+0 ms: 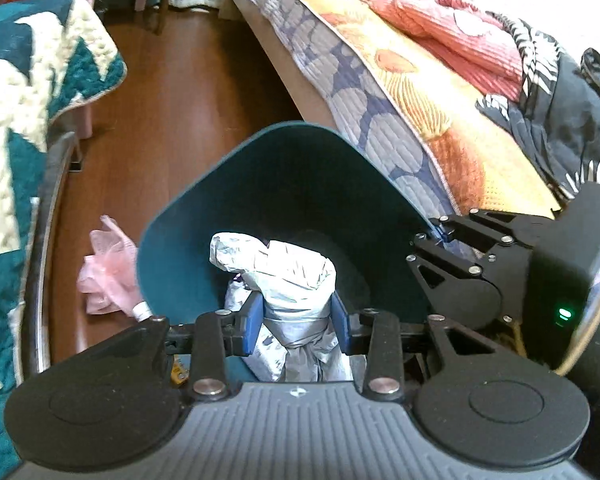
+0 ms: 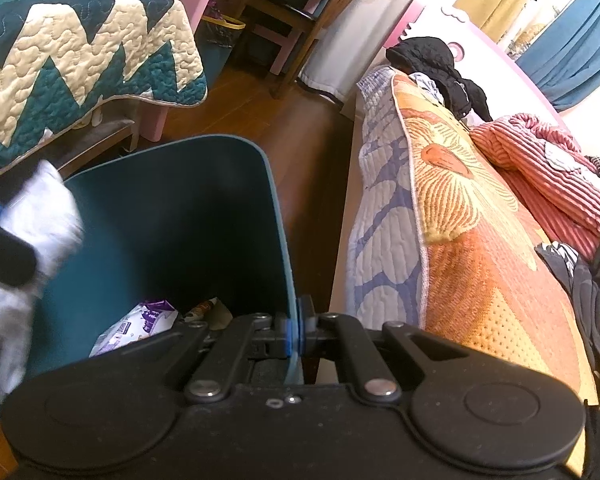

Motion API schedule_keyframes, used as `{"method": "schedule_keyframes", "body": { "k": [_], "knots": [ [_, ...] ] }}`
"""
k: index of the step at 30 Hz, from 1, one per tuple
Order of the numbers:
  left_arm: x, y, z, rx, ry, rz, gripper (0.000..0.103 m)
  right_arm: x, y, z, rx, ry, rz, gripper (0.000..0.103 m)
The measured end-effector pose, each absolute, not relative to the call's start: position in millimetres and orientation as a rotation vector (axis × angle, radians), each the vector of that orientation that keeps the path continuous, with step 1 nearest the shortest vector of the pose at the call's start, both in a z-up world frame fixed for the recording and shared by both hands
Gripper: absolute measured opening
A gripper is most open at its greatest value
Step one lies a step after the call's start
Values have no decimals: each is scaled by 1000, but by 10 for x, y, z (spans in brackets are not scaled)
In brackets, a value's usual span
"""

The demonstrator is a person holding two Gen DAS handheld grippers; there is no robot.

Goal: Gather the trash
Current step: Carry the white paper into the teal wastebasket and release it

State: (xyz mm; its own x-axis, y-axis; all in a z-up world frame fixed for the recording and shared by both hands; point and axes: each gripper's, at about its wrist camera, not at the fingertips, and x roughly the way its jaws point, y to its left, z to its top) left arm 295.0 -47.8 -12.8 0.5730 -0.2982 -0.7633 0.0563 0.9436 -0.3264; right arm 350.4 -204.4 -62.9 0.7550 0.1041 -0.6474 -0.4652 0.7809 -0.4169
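**A:** So where's the trash at? The crumpled white wad [image 1: 284, 276] sits between the blue pads [image 1: 253, 320] of the left gripper [image 1: 298, 322], jaws pinching it around the middle, and it's held right over the open mouth of the teal bin [image 1: 188, 216]. From the right wrist view the same wad [image 2: 40, 216] is a blurry white smear at the left edge, above the bin's [image 2: 172, 216] opening.

**B:** Yep. And the right gripper [image 2: 297, 334] has its jaws pressed together on the bin's rim wall; the thin teal edge runs straight between the two blue pads [image 2: 286, 336]. In the left view that gripper [image 1: 440, 236] comes in from the right and bites the same rim.

**A:** Anything already in the bin?

**B:** Down at the bottom there's a white-and-purple wrapper [image 2: 140, 324], plus some darker scraps next to it that are too small to make out.

**A:** Around it: wood floor [image 1: 180, 80], and a pink frilly thing [image 1: 104, 268] lying on it just beside the bin's left side. Can't tell what it is exactly.

**B:** To the right is a bed with an orange patterned quilt [image 2: 480, 248] and a pink ribbed blanket [image 2: 540, 168] bunched on top. To the left, a teal-and-cream zigzag quilt [image 2: 80, 68] hangs over another piece of furniture. A wooden chair [image 2: 292, 12] stands in the back.
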Motion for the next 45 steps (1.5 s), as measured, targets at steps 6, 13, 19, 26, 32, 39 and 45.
{"method": "schedule_keyframes", "body": {
  "k": [6,13,19,26,32,39,45],
  "knots": [
    [3158,-586,-440,-281,995,-183,35,3519,-2060,-633,-596,646,326,4],
    [3367,-705,-680,-266,1017,-161,36,3529,-2064,-633,-592,648,325,4],
    [3455,-785,-859,-235,1071,-189,36,3535,-2067,-632,-591,648,324,4],
    [3411,-789,-955,-232,1099,-196,37,3550,-2085,-637,-588,651,322,4],
    [3372,-736,-940,-254,1103,-192,66,3555,-2106,-642,-586,652,321,4],
    [3264,-661,-808,-261,1076,-200,68,3555,-2117,-649,-583,655,317,4],
    [3071,-542,-573,-228,1023,-214,68,3554,-2119,-649,-583,655,317,4]
  ]
}}
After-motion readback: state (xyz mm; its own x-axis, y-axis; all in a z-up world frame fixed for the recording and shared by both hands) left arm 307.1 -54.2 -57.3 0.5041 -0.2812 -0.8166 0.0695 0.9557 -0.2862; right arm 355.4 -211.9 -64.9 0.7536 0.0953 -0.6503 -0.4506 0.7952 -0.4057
